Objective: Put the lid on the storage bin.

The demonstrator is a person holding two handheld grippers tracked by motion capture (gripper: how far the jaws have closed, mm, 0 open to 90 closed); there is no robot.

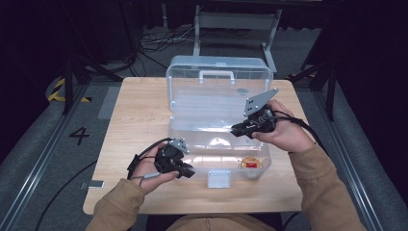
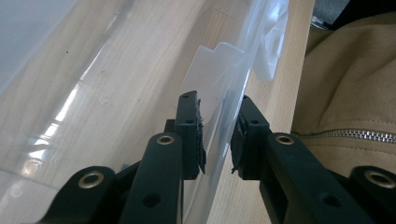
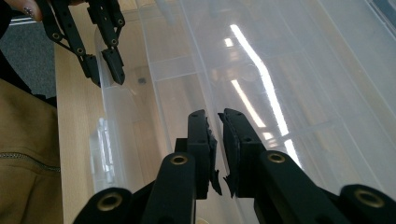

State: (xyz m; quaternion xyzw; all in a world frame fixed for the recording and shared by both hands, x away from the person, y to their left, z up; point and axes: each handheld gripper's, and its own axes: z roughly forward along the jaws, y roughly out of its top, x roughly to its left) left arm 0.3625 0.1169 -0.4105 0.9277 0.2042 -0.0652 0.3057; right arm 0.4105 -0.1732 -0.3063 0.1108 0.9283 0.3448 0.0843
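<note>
box: clear plastic storage box sitting in the middle of a light wood table, lid flipped up at the far side with its white handle on top
latch: white-ish latch tab hangs off the near front wall, closest to the person
inside the box: a small round red and yellow thing in the near right corner, too small to say what it is
left gripper: left gripper is at the front left part of the box. in the left gripper view the jaws straddle the clear front wall, 1 jaw inside and 1 outside. pads look spread a bit with the plastic between them, can't tell if they're actually pinching it, so i'd call it released
right gripper: right gripper hovers over the open tub, toward its right side, pointing left. in the right gripper view the 2 jaws sit close together with a thin gap, nothing between them, just the see-through box floor below
cross check: the right gripper view also catches the left gripper farther off at the box rim, jaws either side of the wall
person: tan sleeves come in from the bottom, 1 hand on each tool
cables: black cable trails off the right gripper over the wrist
</note>
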